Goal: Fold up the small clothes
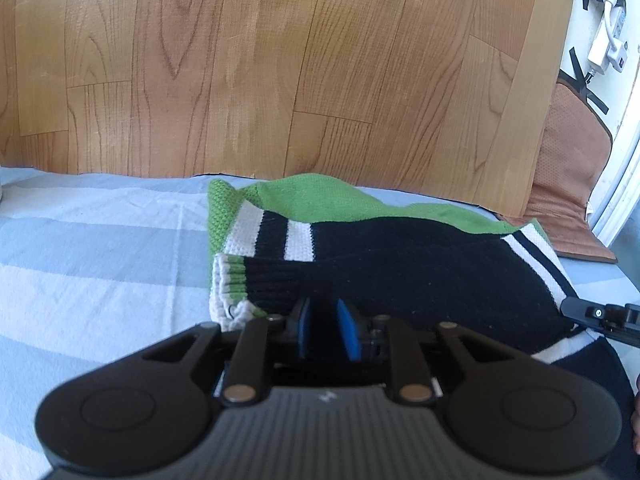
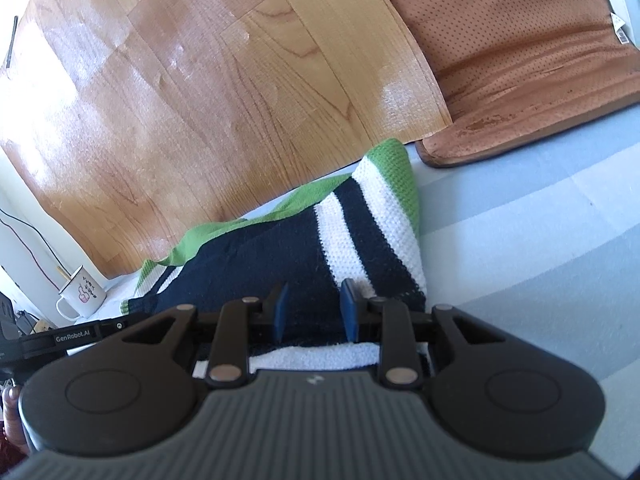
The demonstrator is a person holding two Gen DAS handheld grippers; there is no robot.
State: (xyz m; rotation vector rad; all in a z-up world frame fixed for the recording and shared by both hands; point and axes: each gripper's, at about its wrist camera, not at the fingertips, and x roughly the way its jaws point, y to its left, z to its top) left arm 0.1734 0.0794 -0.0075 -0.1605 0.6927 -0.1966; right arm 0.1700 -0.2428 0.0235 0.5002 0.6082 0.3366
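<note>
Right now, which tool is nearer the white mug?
Left. The left tool reaches in close beside the white mug; the right tool sits farther away, over the sweater.

Left wrist view: low over the left gripper [image 1: 322, 330], looking forward, close above the sweater [image 1: 400, 264] toward the floor [image 1: 240, 60]. Right wrist view: same low forward stance behind the right gripper [image 2: 312, 312], angled leftward. Shared: sweater [image 2: 280, 256], striped cloth [image 2: 520, 220], floor [image 2: 180, 100], brown mat [image 2: 520, 60].
</note>
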